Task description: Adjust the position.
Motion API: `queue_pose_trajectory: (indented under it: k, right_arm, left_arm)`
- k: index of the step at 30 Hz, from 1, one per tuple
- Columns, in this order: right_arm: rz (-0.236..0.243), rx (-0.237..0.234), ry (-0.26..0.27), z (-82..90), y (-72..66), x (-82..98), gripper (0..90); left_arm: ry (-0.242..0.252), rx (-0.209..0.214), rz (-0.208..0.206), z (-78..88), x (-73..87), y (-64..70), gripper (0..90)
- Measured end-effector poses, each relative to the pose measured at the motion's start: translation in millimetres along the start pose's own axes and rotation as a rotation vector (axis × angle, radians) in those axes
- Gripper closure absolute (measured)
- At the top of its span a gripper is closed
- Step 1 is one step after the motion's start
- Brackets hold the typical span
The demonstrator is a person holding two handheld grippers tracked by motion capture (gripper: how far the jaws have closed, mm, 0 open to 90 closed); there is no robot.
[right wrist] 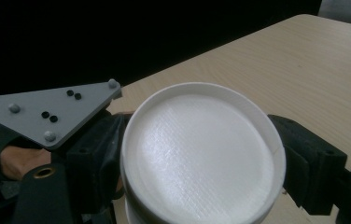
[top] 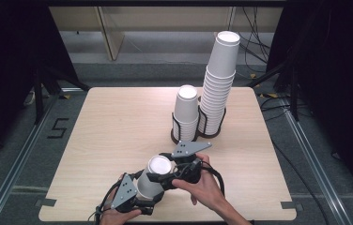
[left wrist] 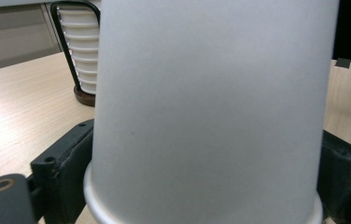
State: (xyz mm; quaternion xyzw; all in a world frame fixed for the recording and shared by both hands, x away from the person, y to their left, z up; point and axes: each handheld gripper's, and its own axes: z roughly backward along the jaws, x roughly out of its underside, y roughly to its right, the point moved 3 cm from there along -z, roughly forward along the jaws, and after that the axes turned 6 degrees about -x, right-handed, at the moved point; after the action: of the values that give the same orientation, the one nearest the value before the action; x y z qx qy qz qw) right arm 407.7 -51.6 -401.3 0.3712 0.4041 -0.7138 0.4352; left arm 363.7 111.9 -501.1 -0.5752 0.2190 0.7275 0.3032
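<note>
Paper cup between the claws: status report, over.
Left claw shut on upside-down paper cup, low near its rim. Right claw shut on its upper end. Two cup stacks in holders behind, apart from it.

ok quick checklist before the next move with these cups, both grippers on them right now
1. Left gripper clamped on the lower held cup, a jaw on each side near its rim: ok.
2. Right gripper closed around the upper cup by its upturned base: ok.
3. Held cups upside down, base up, like the stacks: ok.
4. Whether the two held cups are still nested tight or already parting: cannot tell.
5. Short stack upright in its holder: ok.
6. Tall stack straight: not ok, it leans right toward the top.
</note>
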Motion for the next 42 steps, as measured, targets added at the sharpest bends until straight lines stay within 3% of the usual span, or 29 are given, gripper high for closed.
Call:
queue_pose_trajectory:
  k: [3, 6, 7, 8, 12, 14, 15, 21, 23, 28, 29, 31, 33, 40, 41, 42]
  right_arm:
    - [-0.019, -0.014, 0.019, 1.5, 2.0, -0.3, 25.2]
    - [-0.087, -0.041, 0.035, 3.9, 2.9, 0.2, 25.7]
    - [-0.103, -0.044, 0.043, 5.3, 3.5, -0.1, 25.8]
    - [-0.092, -0.053, 0.05, 6.4, 6.0, -0.4, 25.8]
    - [-0.126, -0.067, 0.091, 9.2, 10.5, 0.5, 25.9]
    - [-0.145, -0.061, 0.085, 9.8, 10.9, 1.6, 26.0]
    - [-0.155, -0.066, 0.089, 8.8, 10.7, 2.1, 26.0]
    - [-0.156, -0.071, 0.094, 8.4, 14.2, 3.8, 26.0]
    - [-0.154, -0.069, 0.093, 8.0, 15.2, 4.6, 25.8]
    - [-0.169, -0.074, 0.085, 8.6, 17.3, 5.5, 24.9]
    - [-0.198, -0.072, 0.078, 10.0, 16.0, 5.7, 24.8]
    - [-0.168, -0.077, 0.089, 9.4, 18.2, 5.5, 24.5]
    - [-0.197, -0.077, 0.078, 11.2, 17.4, 5.1, 24.2]
    - [-0.158, -0.078, 0.066, 14.9, 20.4, 3.3, 20.4]
    - [-0.179, -0.074, 0.055, 16.5, 20.0, 2.9, 19.2]
    - [-0.17, -0.063, 0.058, 17.3, 21.9, 2.5, 19.0]
  left_arm:
    - [0.011, 0.005, 0.009, 0.2, -0.5, -0.4, 6.6]
    - [0.056, 0.002, 0.014, 0.2, -1.6, 0.5, 3.9]
    - [0.05, -0.003, 0.006, 2.1, -2.2, 0.5, 3.5]
    - [0.084, 0.001, 0.017, 0.9, -2.8, 1.4, 3.2]
    - [0.082, -0.006, 0.01, 1.9, -2.9, 1.3, 2.3]
    - [0.093, -0.005, 0.019, 0.0, -2.1, 2.0, 2.1]
    - [0.072, -0.015, 0.012, 1.6, -1.9, 1.6, 2.0]
    - [0.087, -0.012, -0.002, 0.8, -2.0, 0.4, 3.1]
    - [0.056, -0.018, -0.021, 2.9, -1.7, -0.9, 4.9]
    - [0.066, -0.013, -0.044, 2.2, -2.2, -2.5, 10.4]
    - [0.045, -0.018, -0.052, 4.3, -2.9, -3.0, 11.2]
    - [0.051, -0.015, -0.059, 4.5, -3.4, -3.3, 11.9]
    - [0.065, -0.008, -0.059, 3.8, -4.0, -3.3, 12.5]
    - [0.056, -0.004, -0.085, 5.7, -4.5, -3.0, 13.5]
    - [0.05, -0.008, -0.096, 6.4, -4.5, -3.1, 13.5]
    - [0.048, -0.01, -0.099, 6.8, -4.7, -3.1, 13.6]
